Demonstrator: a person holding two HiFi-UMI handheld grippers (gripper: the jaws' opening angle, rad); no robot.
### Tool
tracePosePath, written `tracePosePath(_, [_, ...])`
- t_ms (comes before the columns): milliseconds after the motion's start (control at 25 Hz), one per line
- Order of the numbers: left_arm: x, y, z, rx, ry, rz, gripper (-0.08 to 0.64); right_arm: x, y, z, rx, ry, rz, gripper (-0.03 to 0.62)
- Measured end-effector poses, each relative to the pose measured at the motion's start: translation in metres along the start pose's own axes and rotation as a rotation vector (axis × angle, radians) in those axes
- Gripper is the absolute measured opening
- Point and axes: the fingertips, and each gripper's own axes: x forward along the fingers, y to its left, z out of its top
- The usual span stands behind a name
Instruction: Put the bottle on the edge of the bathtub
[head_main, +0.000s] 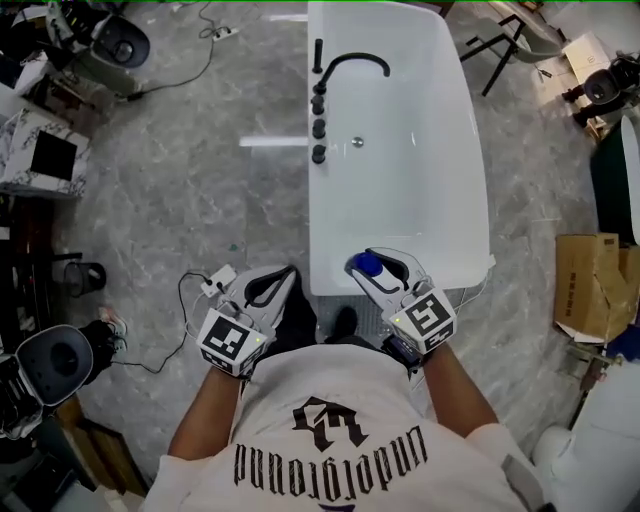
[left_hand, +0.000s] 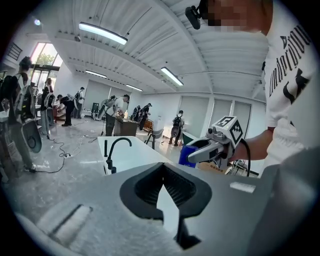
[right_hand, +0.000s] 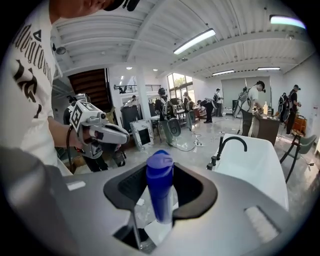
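Blue and slim, the bottle (right_hand: 160, 185) is clamped between the jaws of the right gripper (head_main: 372, 262), cap end out past them, over the near end of the tub (head_main: 460, 275) and not yet set down. The left gripper (head_main: 285, 275) hangs just left of the tub over the floor (head_main: 200, 180), jaws together on nothing. The main risk, as I judge it, is the ledge: the white rim looks narrow, smooth and rounded, and a tall bottle let go tilted or off-centre could topple into the basin or off onto the floor. Letting go before the base sits flat would do it, and so would a jaw brushing the bottle as it pulls away. As for room, the left rim further along is taken by the faucet (head_main: 352, 62) and its knobs (head_main: 319, 128), while the near end and the right rim look bare. Left of the tub the floor is open but for a cable (head_main: 185, 300) close to the left gripper, and a box (head_main: 585, 285) stands well off to the right.
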Motion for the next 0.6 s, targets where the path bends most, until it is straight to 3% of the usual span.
tracePosePath(400, [0.034,0.044,-0.036,-0.042,0.082,-0.047,0.008,0.067,-0.016,-0.048,-0.031,0.126,0.043,0.153])
tracePosePath(600, [0.049,0.059,-0.053,-0.116,0.096,-0.07,0.008,0.096,-0.025,-0.073,-0.073,0.19,0.054,0.153])
